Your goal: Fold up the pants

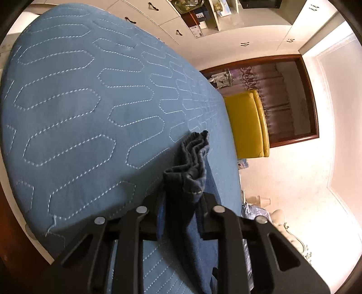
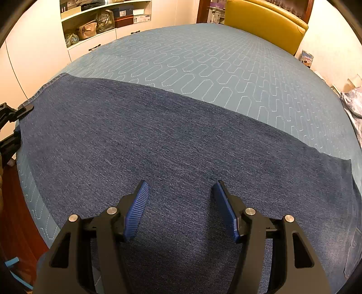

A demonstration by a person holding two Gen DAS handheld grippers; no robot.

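Observation:
Dark blue denim pants (image 2: 158, 140) lie spread flat across the near part of a blue quilted bed (image 2: 203, 56). My right gripper (image 2: 179, 187) hovers open just above the middle of the denim, with nothing between its blue pads (image 2: 135, 212). In the left wrist view a bunched end of the pants (image 1: 192, 162) rises from between the jaws of my left gripper (image 1: 182, 197), which is shut on it at the bed's edge. The left gripper (image 2: 20, 110) also shows at the far left of the right wrist view, at the pants' hem.
A yellow headboard (image 2: 260, 20) stands at the far end of the bed (image 1: 67, 101). Open shelves (image 2: 101, 20) with bags and boxes line the wall beyond. Wooden floor (image 2: 13, 214) runs along the left. A patterned cloth (image 2: 353, 104) lies off the right side.

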